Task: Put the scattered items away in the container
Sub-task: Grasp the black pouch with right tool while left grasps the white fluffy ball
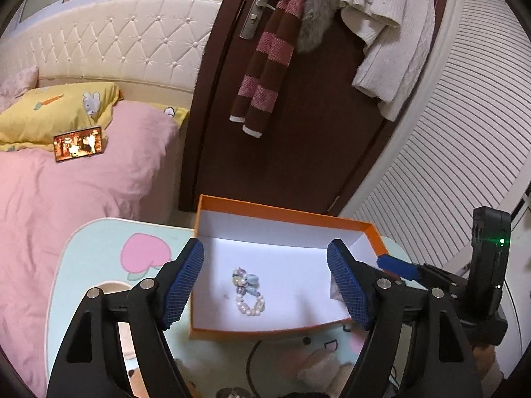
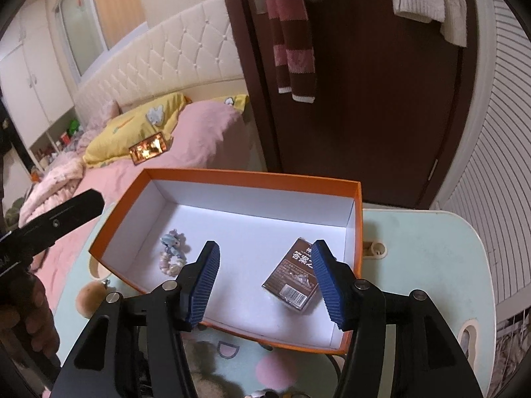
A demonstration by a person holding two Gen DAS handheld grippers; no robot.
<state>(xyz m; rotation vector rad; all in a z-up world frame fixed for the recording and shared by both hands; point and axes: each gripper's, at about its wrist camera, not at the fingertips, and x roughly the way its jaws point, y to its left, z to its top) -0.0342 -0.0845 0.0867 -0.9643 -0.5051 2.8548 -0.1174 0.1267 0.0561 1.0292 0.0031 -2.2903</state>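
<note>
Left wrist view: left gripper [image 1: 265,285] spread wide, holding nothing, above orange box [image 1: 282,217] on pastel table [image 1: 93,242]; pastel bead bracelet [image 1: 248,290] loose on white floor, left of centre. Right wrist view alone: small brown packet [image 2: 292,277] with barcode, lying flat at box's right side; right gripper [image 2: 265,283] parted, empty.

Soft indoor light fills both views, brightest on the white floor of the orange box [image 2: 252,232], which glows almost blown out. Beyond the box, the dark door [image 1: 298,152] swallows detail. A lit phone screen [image 1: 78,143] on the bed left of the box glares orange. Fisheye bending curves everything toward the black corners. Nearest the lens, below the box, the tabletop [image 1: 232,361] blurs.
</note>
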